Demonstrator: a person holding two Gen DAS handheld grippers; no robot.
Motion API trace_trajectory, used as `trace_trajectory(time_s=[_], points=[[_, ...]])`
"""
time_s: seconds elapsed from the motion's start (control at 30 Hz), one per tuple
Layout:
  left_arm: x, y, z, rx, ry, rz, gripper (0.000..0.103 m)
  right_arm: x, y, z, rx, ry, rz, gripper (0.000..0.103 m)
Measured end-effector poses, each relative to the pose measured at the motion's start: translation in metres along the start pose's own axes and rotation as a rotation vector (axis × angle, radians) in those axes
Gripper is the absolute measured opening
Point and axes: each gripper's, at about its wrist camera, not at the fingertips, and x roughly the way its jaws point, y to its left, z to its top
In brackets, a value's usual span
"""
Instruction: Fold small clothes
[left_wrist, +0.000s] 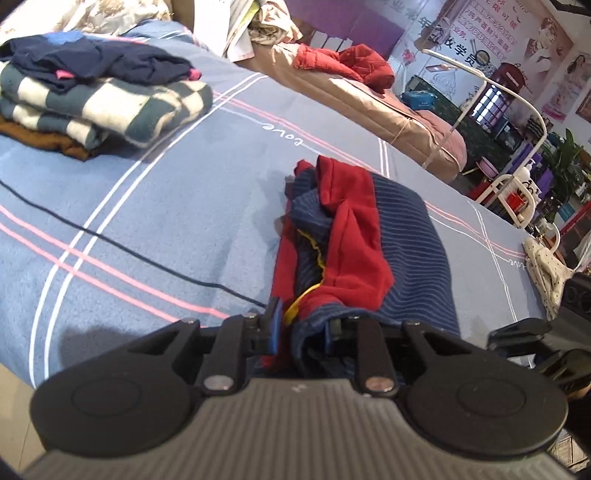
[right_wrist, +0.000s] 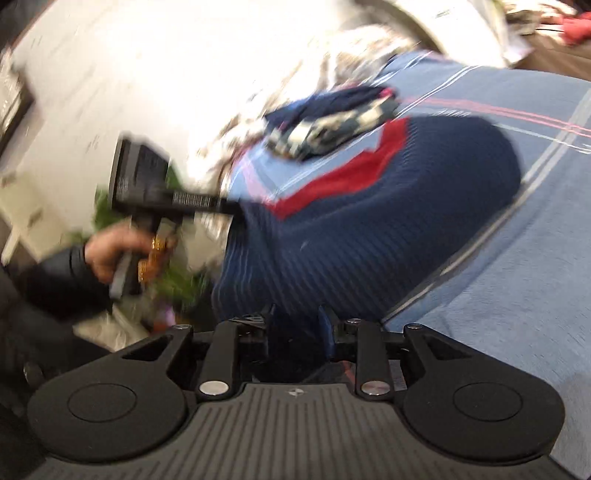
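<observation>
- navy striped garment with red panels (left_wrist: 369, 243), lower centre of left wrist view, bunched on blue bedsheet (left_wrist: 166, 206)
- left gripper (left_wrist: 303, 325) jaws nearly closed, pinching garment's near edge
- right wrist view blurred: same garment (right_wrist: 362, 229) fills centre; right gripper (right_wrist: 297, 325) jaws part open, navy cloth between them, cannot tell if pads press it
- person's hand (right_wrist: 110, 254) on the other gripper's handle, left of frame
- folded pile (left_wrist: 92, 96) upper left: navy, checked, brown
- red clothes (left_wrist: 347, 62) on the next bed, top centre
</observation>
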Motion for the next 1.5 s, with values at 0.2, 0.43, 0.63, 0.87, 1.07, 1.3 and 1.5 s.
trace_trajectory(time_s=[0.2,0.43,0.63,0.87,1.07,1.3,1.5], points=[[0.002,-0.003,-0.008,0.011,0.021,0.021,0.021,0.016,0.011,-0.009,-0.068,0.134,0.004,0.006],[-0.012,-0.003,-0.015,0.032,0.029,0.042,0.021,0.007,0.06,-0.015,-0.1,0.165,0.12,0.002],[-0.029,0.009,-0.031,-0.01,0.049,0.065,0.025,-0.005,0.046,-0.024,0.059,0.054,0.021,0.081],[-0.044,0.014,-0.029,-0.028,0.026,0.079,0.035,-0.024,-0.007,-0.011,0.255,-0.141,-0.137,0.053],[-0.068,0.037,-0.032,-0.139,-0.007,0.015,0.042,-0.025,-0.035,-0.019,0.54,-0.239,-0.058,0.103],[-0.058,0.039,-0.034,-0.194,0.001,-0.031,0.047,-0.033,-0.043,-0.024,0.558,-0.26,-0.095,0.103],[-0.018,0.025,-0.04,-0.185,0.064,-0.144,0.054,-0.022,-0.04,-0.021,0.57,-0.246,-0.087,0.103]])
